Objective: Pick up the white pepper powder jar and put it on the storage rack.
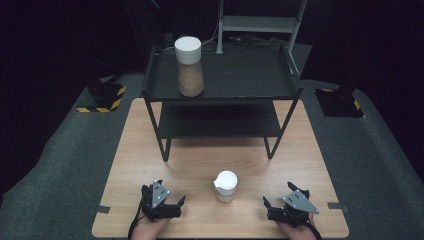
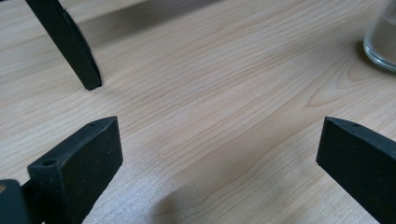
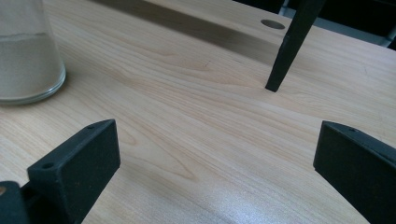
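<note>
Left gripper (image 1: 176, 205), right gripper (image 1: 270, 206) low on table (image 1: 150, 150), fingers spread wide, empty, flanking small jar (image 1: 226, 186)

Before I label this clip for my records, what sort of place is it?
Probably a recording studio or lab: a light wooden table on grey carpet, dark surroundings, a black two-tier metal shelf, and hazard-striped stand bases.

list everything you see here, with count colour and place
small jar: 1, clear with white lid, tan fill, table front centre, between the grippers
big jar: 1, clear with white lid, tan fill, rack's top shelf, left
rack: 1, black, two shelves, back of table
table: 1, light wood, centre
floor blocks: 2, black with yellow stripes, either side of the table
left gripper: 1, black, fingers open, front left
right gripper: 1, black, fingers open, front right
</note>
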